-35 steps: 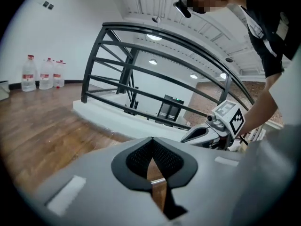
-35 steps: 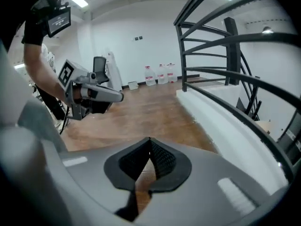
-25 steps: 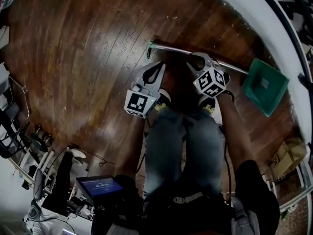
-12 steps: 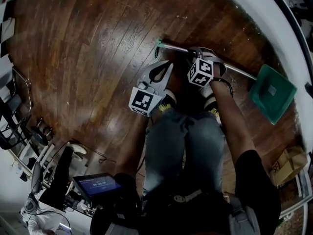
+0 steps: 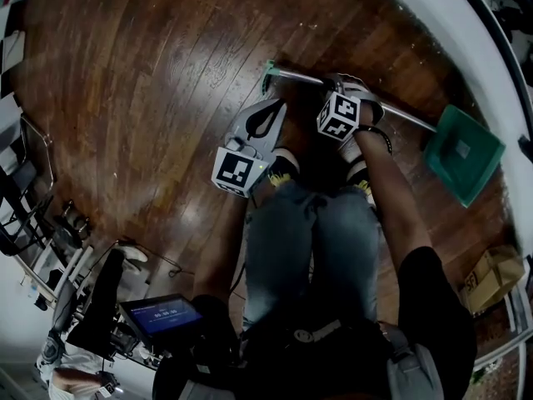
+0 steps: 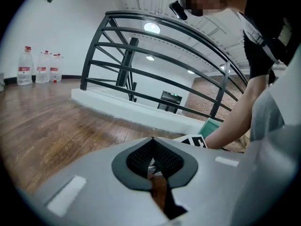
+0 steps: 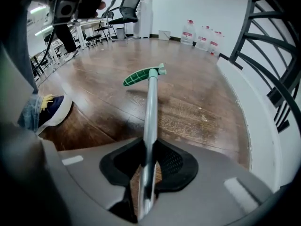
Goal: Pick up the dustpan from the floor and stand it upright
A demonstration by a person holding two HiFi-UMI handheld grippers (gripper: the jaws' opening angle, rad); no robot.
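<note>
The dustpan lies flat on the wooden floor, its green pan (image 5: 463, 152) at the right by the white kerb. Its long metal handle (image 5: 408, 117) runs left to a green grip end (image 5: 268, 77). My right gripper (image 5: 348, 84) points steeply down over the handle's left part. In the right gripper view the handle (image 7: 151, 102) passes between the jaws of my right gripper (image 7: 149, 145); they are closing and the pads touch it on both sides. My left gripper (image 5: 275, 104) hangs a little nearer me, apart from the handle, shut and holding nothing (image 6: 153, 139).
A white kerb (image 5: 466, 48) with a black railing (image 6: 155, 65) curves round the floor's far and right side. The person's shoes (image 5: 283, 167) stand just behind the handle. A cardboard box (image 5: 491, 273) is at the right, a lit screen (image 5: 158, 313) and chairs at the lower left.
My right gripper has come down onto the handle and its jaws have closed around it. The left gripper has stayed about where it was.
</note>
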